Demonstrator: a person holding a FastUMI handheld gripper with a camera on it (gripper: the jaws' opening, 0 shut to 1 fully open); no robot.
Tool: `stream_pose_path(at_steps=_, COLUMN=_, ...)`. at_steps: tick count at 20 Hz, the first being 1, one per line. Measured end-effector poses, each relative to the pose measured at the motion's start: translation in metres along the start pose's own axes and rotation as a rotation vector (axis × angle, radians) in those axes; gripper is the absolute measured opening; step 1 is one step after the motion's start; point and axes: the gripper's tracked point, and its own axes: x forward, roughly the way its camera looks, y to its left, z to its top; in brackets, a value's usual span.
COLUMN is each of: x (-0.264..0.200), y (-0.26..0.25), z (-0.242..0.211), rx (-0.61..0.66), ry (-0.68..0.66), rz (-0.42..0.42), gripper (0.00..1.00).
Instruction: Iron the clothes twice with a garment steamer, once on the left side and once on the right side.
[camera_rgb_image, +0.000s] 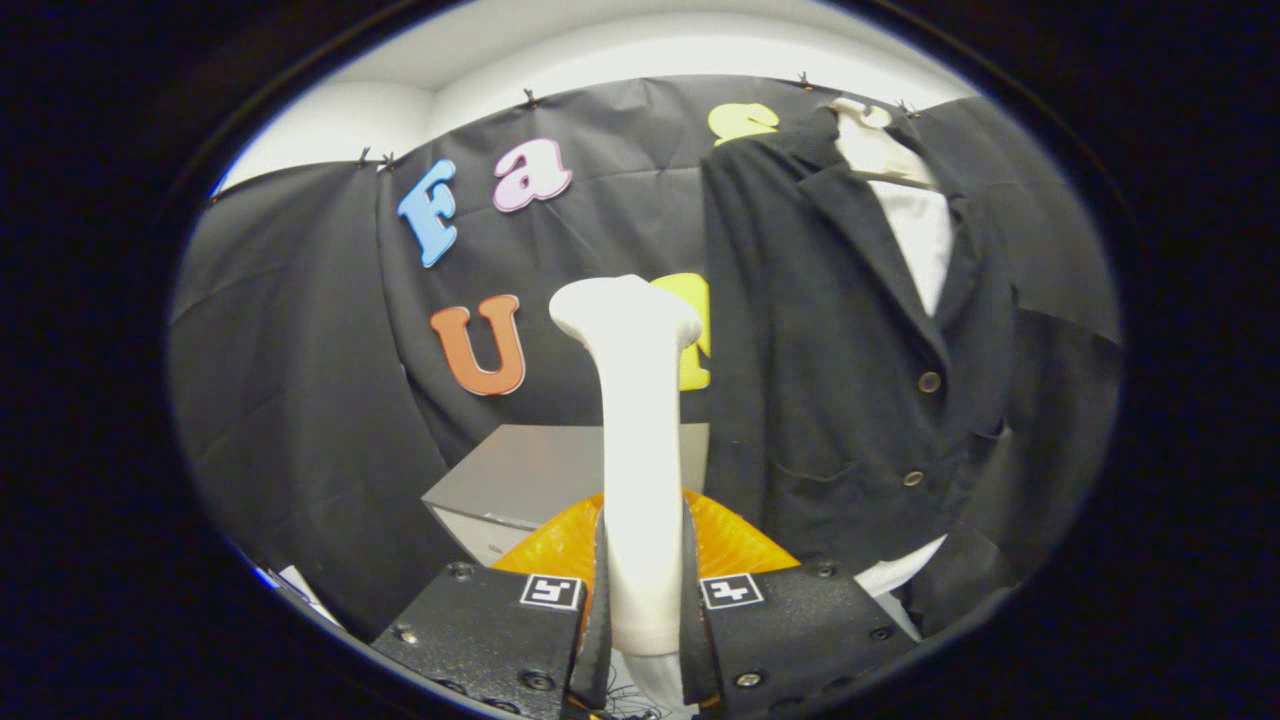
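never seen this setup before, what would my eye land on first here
First, the white garment steamer, upright, clamped between the gripper fingers, its head flaring at the top. Next, the dark jacket hanging over a white shirt, beyond the fingers and beside the steamer. Behind the steamer, lower down, an orange ribbed piece lies before a grey box.

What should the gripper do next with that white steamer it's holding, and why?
Probably swing the steamer right, toward the dark jacket. The gripper is shut on its handle, both fingers pressing on it, and it stands upright with its head in front of the booth wall, not touching the jacket. The jacket hangs off to the right, beyond the fingers, so the head likely needs to reach the cloth first.
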Motion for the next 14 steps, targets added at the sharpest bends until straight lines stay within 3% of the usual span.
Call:
stream_pose_path(at_steps=8, x=-0.051, y=-0.097, z=0.041, rx=-0.008, ry=-0.146, rz=-0.091, gripper=0.3)
stream_pose_path(at_steps=14, x=-0.049, y=-0.132, z=0.08, rx=-0.04, ry=-0.289, rz=-0.122, gripper=0.3)
